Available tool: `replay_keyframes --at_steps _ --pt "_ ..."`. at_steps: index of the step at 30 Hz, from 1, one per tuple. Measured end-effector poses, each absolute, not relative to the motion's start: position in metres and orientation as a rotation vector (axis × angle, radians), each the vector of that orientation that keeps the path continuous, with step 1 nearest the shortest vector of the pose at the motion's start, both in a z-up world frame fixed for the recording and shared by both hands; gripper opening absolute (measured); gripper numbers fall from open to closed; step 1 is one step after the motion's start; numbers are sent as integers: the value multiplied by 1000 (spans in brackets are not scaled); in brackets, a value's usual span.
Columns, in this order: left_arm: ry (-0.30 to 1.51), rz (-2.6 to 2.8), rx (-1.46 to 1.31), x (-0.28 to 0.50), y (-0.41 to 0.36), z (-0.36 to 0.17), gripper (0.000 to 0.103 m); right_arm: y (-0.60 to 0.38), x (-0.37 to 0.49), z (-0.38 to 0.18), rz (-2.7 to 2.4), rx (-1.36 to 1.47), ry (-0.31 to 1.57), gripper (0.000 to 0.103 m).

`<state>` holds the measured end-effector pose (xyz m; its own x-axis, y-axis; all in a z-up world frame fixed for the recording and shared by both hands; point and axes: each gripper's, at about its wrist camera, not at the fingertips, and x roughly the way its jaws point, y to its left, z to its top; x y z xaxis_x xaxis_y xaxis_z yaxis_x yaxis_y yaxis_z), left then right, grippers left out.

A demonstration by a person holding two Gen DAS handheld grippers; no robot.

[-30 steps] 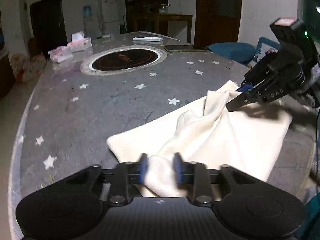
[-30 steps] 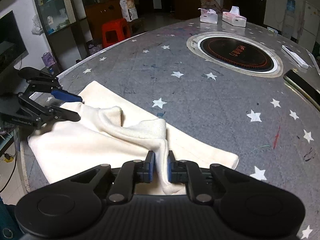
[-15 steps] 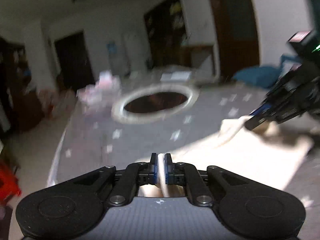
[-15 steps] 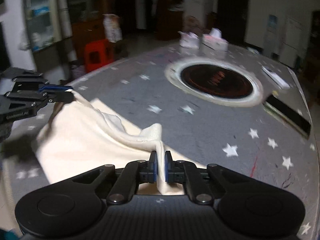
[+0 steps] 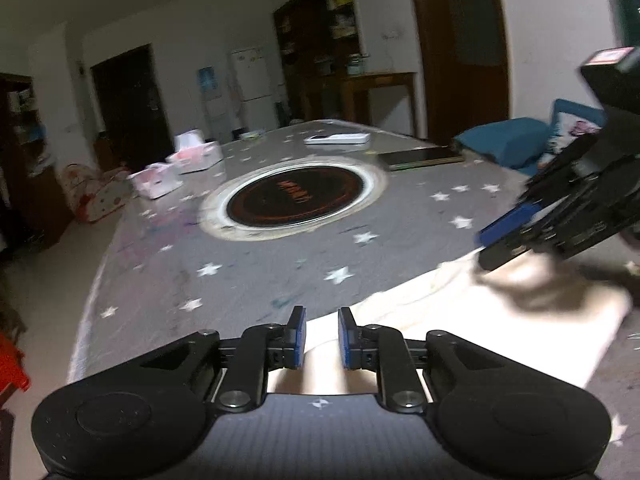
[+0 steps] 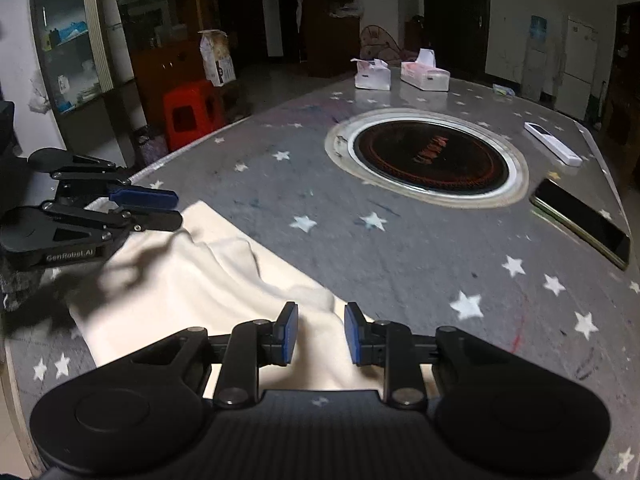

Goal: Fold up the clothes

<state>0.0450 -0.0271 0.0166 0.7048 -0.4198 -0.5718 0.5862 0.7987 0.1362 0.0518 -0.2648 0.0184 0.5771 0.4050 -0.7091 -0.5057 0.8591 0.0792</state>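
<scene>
A cream cloth (image 6: 192, 280) lies on the grey star-patterned table (image 6: 400, 248), with folds and ridges across it; it also shows in the left wrist view (image 5: 480, 320). My left gripper (image 5: 322, 336) is open just above the cloth's near edge, holding nothing; it shows in the right wrist view (image 6: 176, 208) at the cloth's far left corner. My right gripper (image 6: 321, 334) is open over a raised fold, with cloth between the pads but not pinched; it shows in the left wrist view (image 5: 484, 246) above the cloth's right end.
A round inset hotplate (image 6: 428, 156) sits mid-table. Two tissue boxes (image 6: 424, 74), a white remote (image 6: 554, 146) and a dark phone (image 6: 584, 224) lie beyond it. A red stool (image 6: 188, 114) stands off the table's left edge.
Both grippers were shut on cloth half a second ago and lifted it. Both have now opened and let the cloth drop back onto the table.
</scene>
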Motion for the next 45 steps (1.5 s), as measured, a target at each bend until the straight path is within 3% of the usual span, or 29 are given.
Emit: replay_keyframes --at_steps 2,4,6,8,9,10,13,16,25,33,45 --pt "572 -601 346 50 -36 12 29 -260 59 13 532 -120 815 25" --pt "610 -620 364 57 -43 6 50 -257 68 6 525 -99 843 27" --pt "640 -624 376 62 -46 0 51 -255 74 1 520 -80 867 28" --pt "651 -636 387 65 -47 -5 51 -256 75 -2 518 -76 867 28" --pt "645 -648 396 64 -48 -6 46 -256 75 -2 521 -78 865 28" --pt "637 -660 406 63 -49 -6 34 -256 75 -1 528 -78 864 28" --pt "581 -676 450 54 -54 -6 16 -265 76 3 551 -29 847 30" --pt "528 -678 484 45 -59 -5 12 -277 88 6 515 72 853 28" --pt "423 -656 526 47 -70 9 11 -251 112 -6 518 -56 935 19" --pt "489 -641 553 78 -83 -15 12 -251 111 -8 526 -58 927 18" --pt "487 -640 583 78 -84 -20 17 -272 88 6 506 10 892 25"
